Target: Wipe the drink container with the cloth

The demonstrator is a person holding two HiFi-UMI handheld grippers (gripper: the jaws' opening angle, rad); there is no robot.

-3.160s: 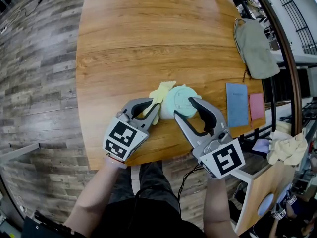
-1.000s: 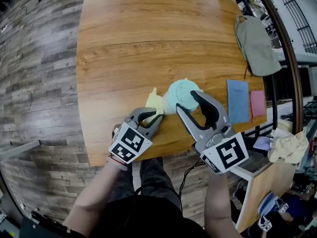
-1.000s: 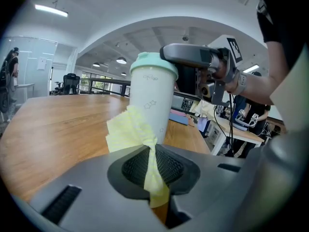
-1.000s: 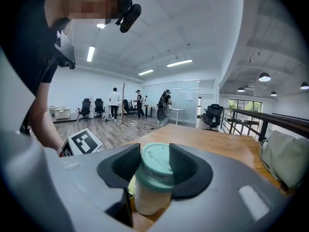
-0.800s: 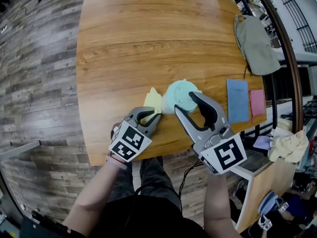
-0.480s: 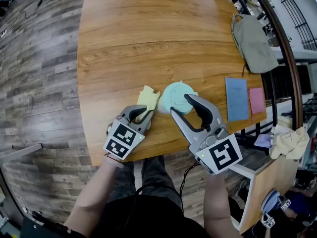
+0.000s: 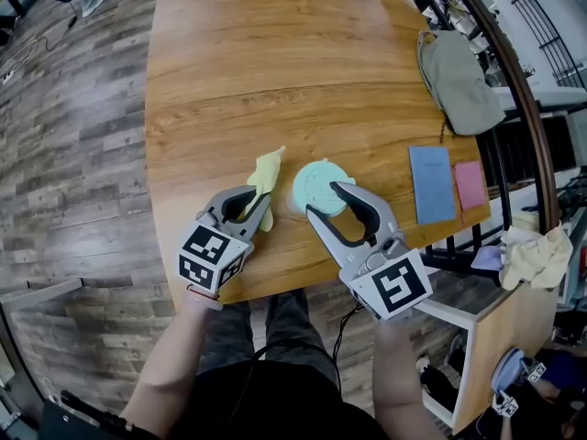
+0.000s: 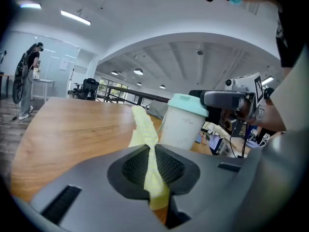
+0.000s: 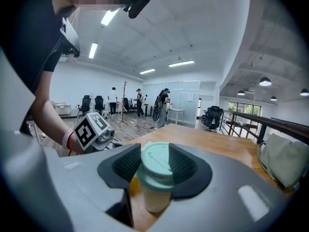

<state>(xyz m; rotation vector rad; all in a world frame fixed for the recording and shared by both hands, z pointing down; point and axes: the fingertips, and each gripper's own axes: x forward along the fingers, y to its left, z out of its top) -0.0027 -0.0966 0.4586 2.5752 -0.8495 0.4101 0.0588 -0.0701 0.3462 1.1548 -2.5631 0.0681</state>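
upright near the desk's 6 o'clock edge stands the drink container (image 7: 321, 183), a pale cup with a mint-green lid. the right tool (image 7: 326, 200) is clamped on it: in the right gripper view the two dark pads press the lid's rim from either side (image 9: 154, 161), and the cup's body hangs below them with its base on the wood. at the container's 9 o'clock, just beside it, is the yellow cloth (image 7: 264, 174); whether the two touch cannot be told. the left tool (image 7: 261, 198) has its jaws drawn together on the cloth's lower end, and in the left gripper view the fabric is pinched thin between the pads (image 8: 153, 151) and rises in a twisted strip in front of the cup (image 8: 183, 124). the desk (image 7: 275, 62) is round-cornered, with a wood grain. at the container's 3 o'clock lie a blue booklet (image 7: 431, 183) and, just beyond it, a pink card (image 7: 470, 184). a grey bag (image 7: 454, 71) rests at the desk's 1 o'clock edge, well apart from the cup.
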